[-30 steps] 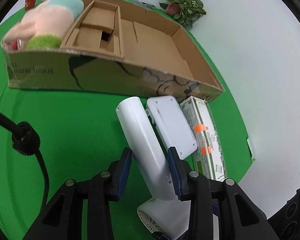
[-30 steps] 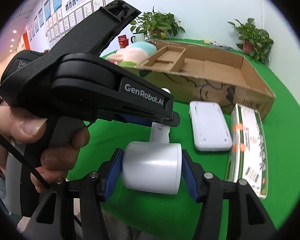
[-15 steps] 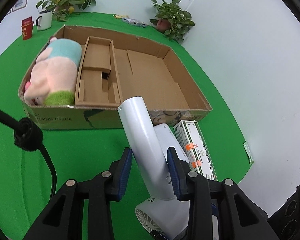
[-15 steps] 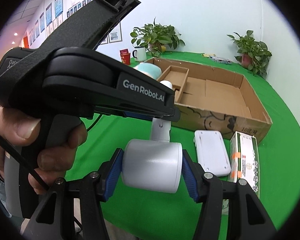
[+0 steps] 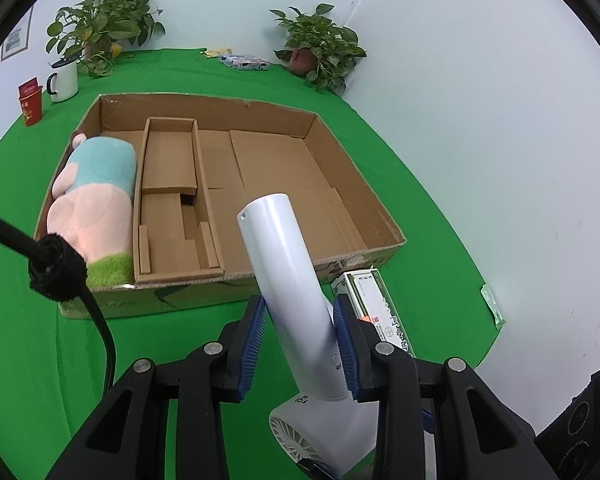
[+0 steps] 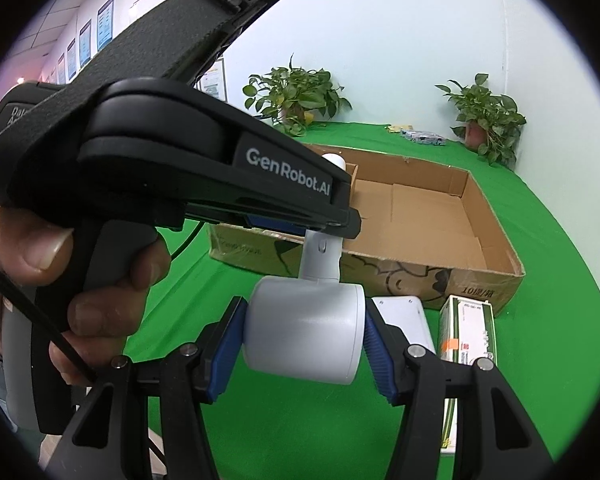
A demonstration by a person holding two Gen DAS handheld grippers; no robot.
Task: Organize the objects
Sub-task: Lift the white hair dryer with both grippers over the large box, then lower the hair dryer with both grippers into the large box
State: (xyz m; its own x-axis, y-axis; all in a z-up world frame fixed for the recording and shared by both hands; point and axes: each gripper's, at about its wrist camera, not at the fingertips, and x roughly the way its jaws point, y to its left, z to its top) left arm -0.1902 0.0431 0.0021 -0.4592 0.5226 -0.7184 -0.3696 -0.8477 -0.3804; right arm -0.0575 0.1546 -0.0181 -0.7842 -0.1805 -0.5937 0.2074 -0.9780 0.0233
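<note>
Both grippers have risen with the hair dryer (image 5: 288, 280) since a second ago: the cardboard box (image 5: 352, 160), then seen side-on behind it, is now looked down into, and the flat white case (image 6: 400, 316) has slipped out of the left wrist view behind the dryer.

Left gripper (image 5: 300, 344) is clamped on the dryer's handle, blue pads pressed to both sides. Right gripper (image 6: 304, 348) is clamped on the barrel, pads against its two ends. Dryer hangs clear of the green tablecloth (image 5: 40, 360), near side of the box, handle tip pointing toward it.

Box state: plush toy (image 5: 96, 200) fills the left bay; the narrow cardboard insert (image 5: 172, 200) beside it is empty; the wide right bay is bare. Green-and-white carton (image 5: 376, 308) and the white case lie on the cloth just outside the box's front wall.

Judged step: carrying the dryer over the front wall into the open bay.

Risks:
- Smooth, rounded plastic; the handle could slide or twist between the pads if one hand leads the other.
- Barrel or handle could clip the front wall and push the box if the lift is too low.
- Black cable (image 5: 100, 320) hangs by the left gripper and could snag.
</note>
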